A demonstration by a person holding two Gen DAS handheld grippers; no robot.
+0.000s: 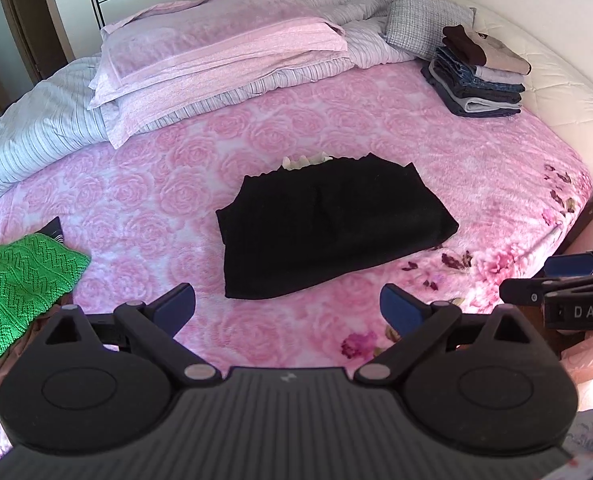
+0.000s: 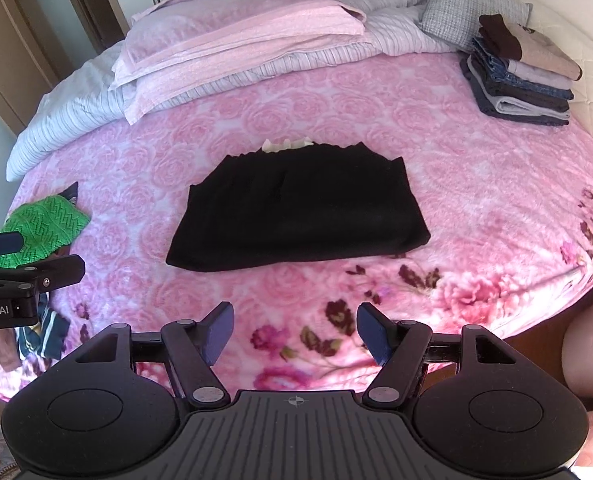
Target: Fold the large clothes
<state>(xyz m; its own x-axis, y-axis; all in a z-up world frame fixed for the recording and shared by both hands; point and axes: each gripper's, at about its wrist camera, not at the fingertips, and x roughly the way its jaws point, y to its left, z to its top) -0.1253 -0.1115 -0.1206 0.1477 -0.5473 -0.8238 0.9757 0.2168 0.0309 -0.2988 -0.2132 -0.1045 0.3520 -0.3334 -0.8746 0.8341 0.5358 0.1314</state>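
a bedroom, daylight from the right: a round bed [image 1: 416,128] under a pink rose-print blanket fills both wrist views, with striped bedding and pink pillows [image 1: 216,52] heaped at the top of the frame. at frame centre lies the black garment [image 1: 328,228], folded to a compact rectangle and squared on open blanket, a scrap of pale fabric [image 1: 304,160] showing at its far edge. it appears finished and ready to join the stack of folded clothes [image 1: 480,76] at upper right, set beside a grey cushion [image 1: 420,16], likely to keep done work clear of the folding space. the left tool [image 1: 288,306] hangs low in its frame, jaws spread wide and empty, short of the garment's near hem; the right tool [image 2: 294,330] hangs likewise, parted with nothing between the pads. both seem drawn back to release the fold. a green knit [image 1: 20,280] waits at lower left on a loose pile, probably next
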